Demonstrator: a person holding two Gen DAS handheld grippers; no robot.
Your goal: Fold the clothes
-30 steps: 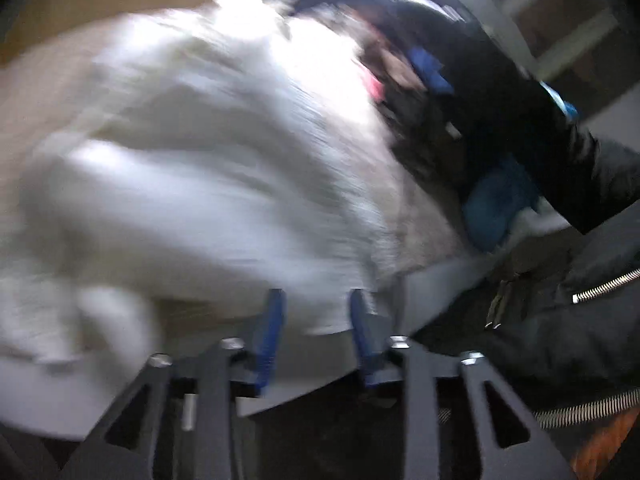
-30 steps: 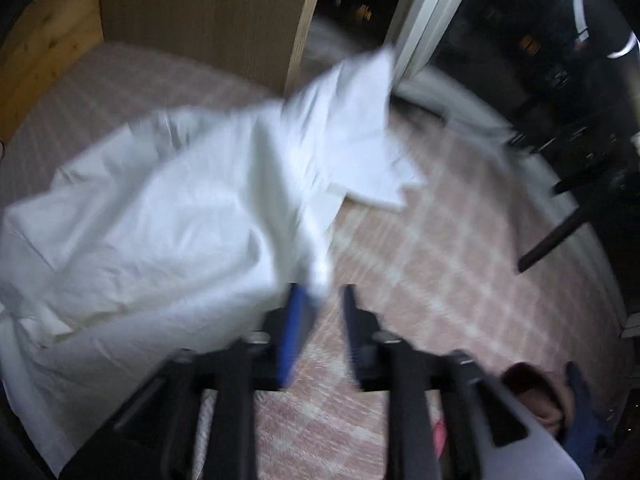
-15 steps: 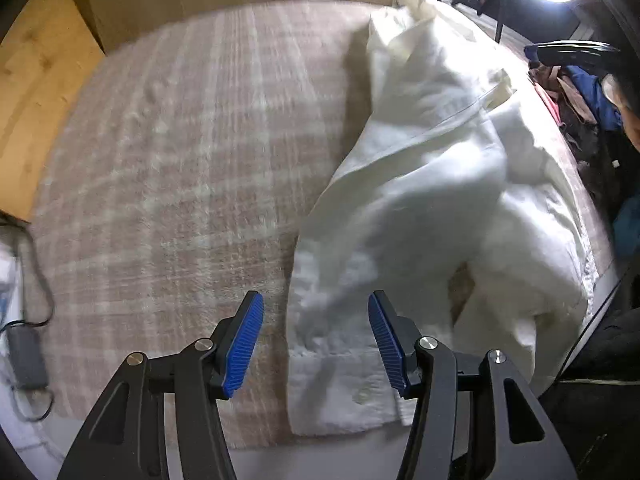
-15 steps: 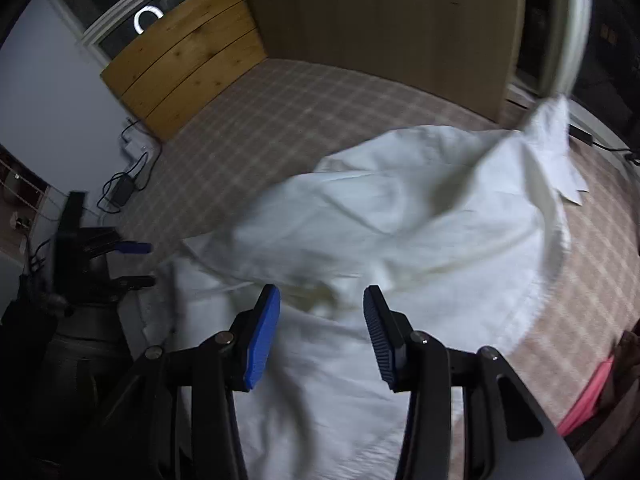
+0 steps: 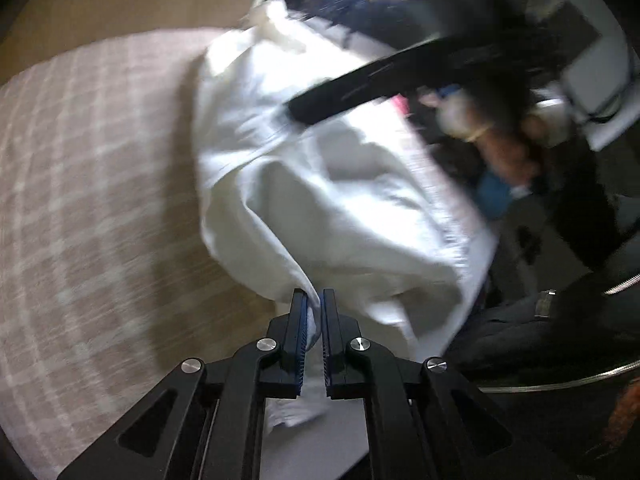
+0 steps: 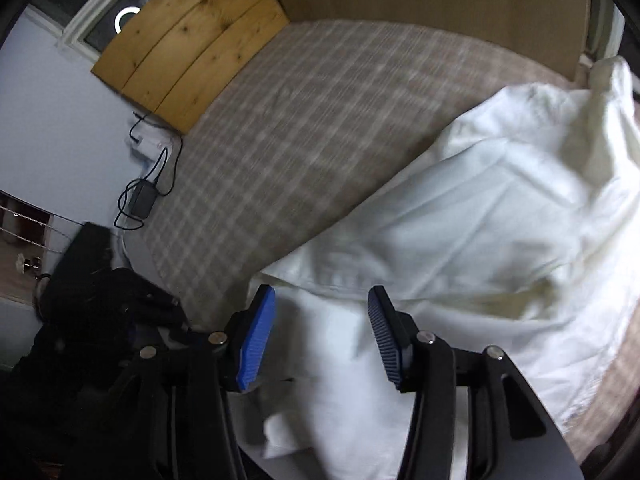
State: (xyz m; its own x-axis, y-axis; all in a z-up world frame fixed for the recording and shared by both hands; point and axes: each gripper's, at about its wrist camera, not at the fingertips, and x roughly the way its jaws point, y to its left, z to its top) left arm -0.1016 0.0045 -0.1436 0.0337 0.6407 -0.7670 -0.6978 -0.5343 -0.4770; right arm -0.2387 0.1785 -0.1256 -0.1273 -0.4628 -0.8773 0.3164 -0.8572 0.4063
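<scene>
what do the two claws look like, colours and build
Both are alike: the left claw and right claw have black angular frames with triangular cut-outs and silver round bolt heads at the joints. Each finger carries a blue ribbed pad. In the left wrist view, the right tool shows as a long black bar beside a grey box, and a dark sleeve shows.

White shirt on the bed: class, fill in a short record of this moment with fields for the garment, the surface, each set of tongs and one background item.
garment: white shirt, crumpled, not yet folded
surface: checked bedcover
left tongs: shut on a fold of the shirt's edge
right tongs: jaws opening, above the shirt, pads not pressing on it
background: black charger with cable on the floor beside the bed
</scene>
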